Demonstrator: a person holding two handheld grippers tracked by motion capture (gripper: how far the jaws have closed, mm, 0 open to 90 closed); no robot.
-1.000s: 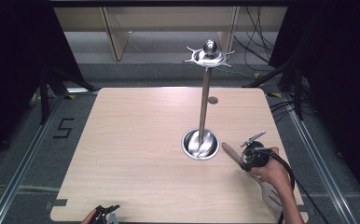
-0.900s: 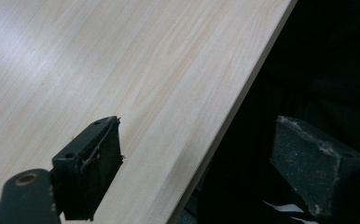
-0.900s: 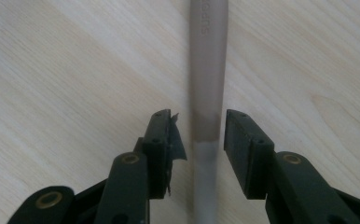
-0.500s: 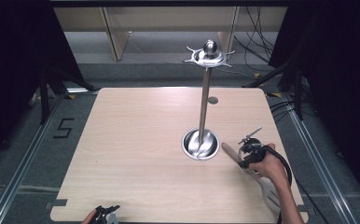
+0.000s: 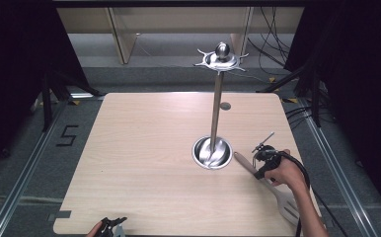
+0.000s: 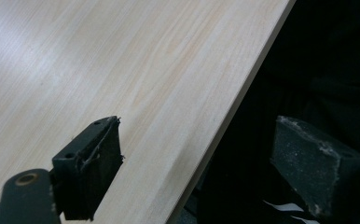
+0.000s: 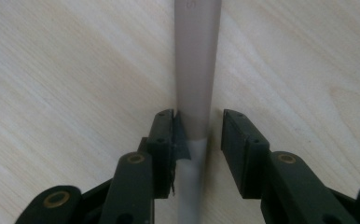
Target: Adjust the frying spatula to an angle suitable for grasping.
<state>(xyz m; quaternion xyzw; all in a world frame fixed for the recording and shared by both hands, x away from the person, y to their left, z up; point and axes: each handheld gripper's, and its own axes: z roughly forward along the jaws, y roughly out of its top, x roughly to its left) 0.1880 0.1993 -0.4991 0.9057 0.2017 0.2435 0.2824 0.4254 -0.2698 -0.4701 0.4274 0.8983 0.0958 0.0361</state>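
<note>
The thing in hand is a slotted spatula lying flat on the light wooden table, at about four o'clock from the table's middle and near its right edge. Its handle is a straight, round, pale brownish-grey bar that points toward ten o'clock, its tip ending just beside the round steel base of the utensil stand; the pale, slotted blade lies at the opposite end, toward the table's near right corner, partly under the person's forearm. In the right gripper view the handle runs straight up the middle, smooth and matt, with a lighter, silvery neck beginning just at the jaws.

The right gripper sits over the handle's middle part, jaws straddling it. They have just been closing with the handle between them: the left pad is against the handle's side, while a narrow strip of table shows between the handle and the right pad, so the grip is not yet clenched.

The utensil stand rises as a slim steel pole from its dish-like base to a ring of hooks with a ball knob on top.

The left gripper rests at the table's near edge, at about seven o'clock, jaws spread wide with nothing between them
</note>
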